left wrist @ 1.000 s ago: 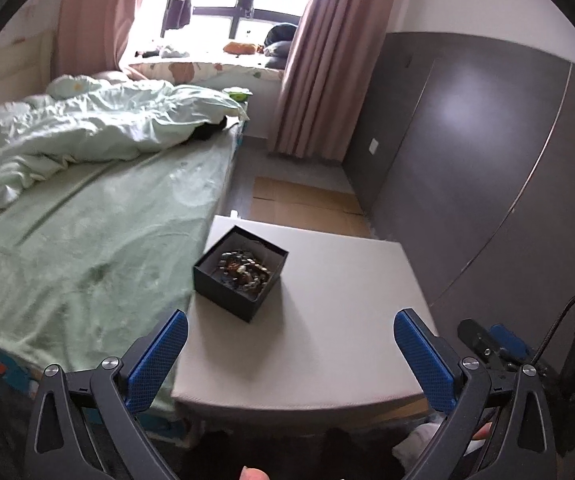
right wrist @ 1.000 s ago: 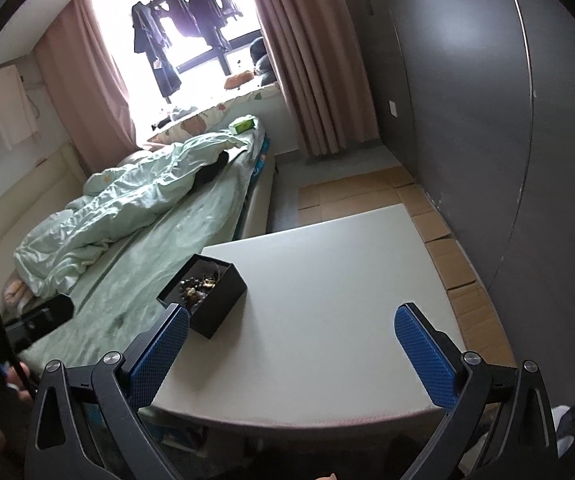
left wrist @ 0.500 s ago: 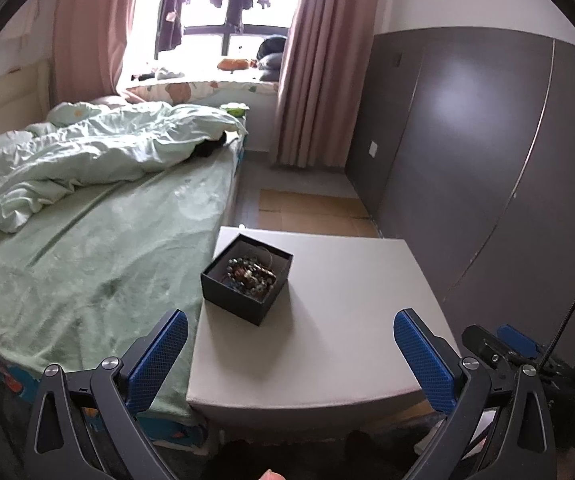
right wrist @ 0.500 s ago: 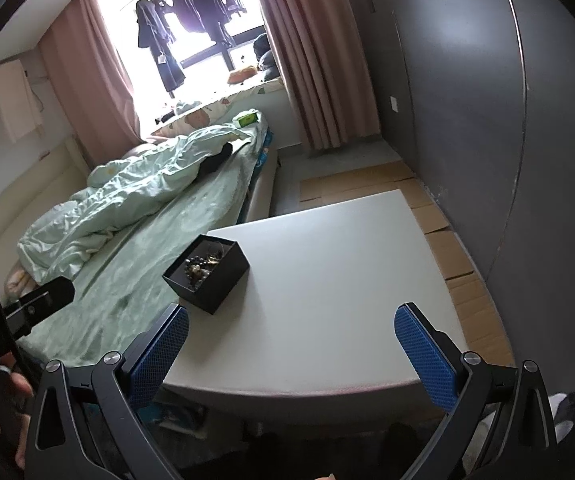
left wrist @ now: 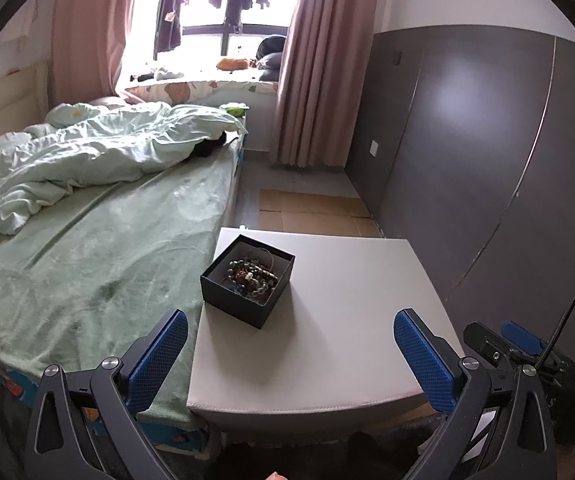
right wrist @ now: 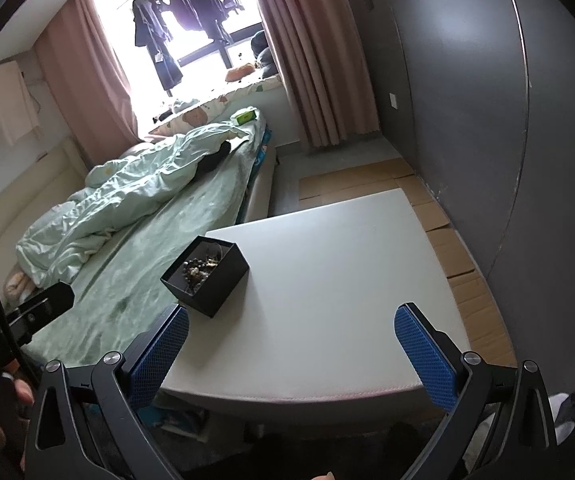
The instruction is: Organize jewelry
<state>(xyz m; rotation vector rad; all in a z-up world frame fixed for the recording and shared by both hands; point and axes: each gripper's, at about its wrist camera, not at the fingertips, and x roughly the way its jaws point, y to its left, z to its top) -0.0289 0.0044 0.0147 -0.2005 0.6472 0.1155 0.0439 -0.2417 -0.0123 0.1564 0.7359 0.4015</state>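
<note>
From the left wrist camera, the left gripper (left wrist: 289, 354) is wide open, and its two blue fingers (left wrist: 158, 356) hold nothing. It hangs in the air in front of the near edge of a pale table (left wrist: 351, 320). A black box (left wrist: 247, 280) sits on the table, close to the left edge and a bit toward the far side. The box has no lid on, and the jewelry (left wrist: 252, 276) lies in a tangled heap inside it (mostly beads, too small to tell one from another). A bed (left wrist: 87, 264) with a green sheet is right beside the table's left edge, and a crumpled blanket (left wrist: 87, 156) lies on top of it. The other tool shows dark at the lower right.

From the right wrist camera, the right gripper (right wrist: 291, 350) is wide open too, with nothing between its blue fingers (right wrist: 425, 354). It is held back from the table's (right wrist: 347, 272) near edge. The box (right wrist: 206, 276) is by the left edge, just past the left finger, and the jewelry (right wrist: 199, 268) is inside. A dark wall (right wrist: 487, 100) runs along the table's right side, and pink curtains (right wrist: 315, 60) hang by the bright window.
</note>
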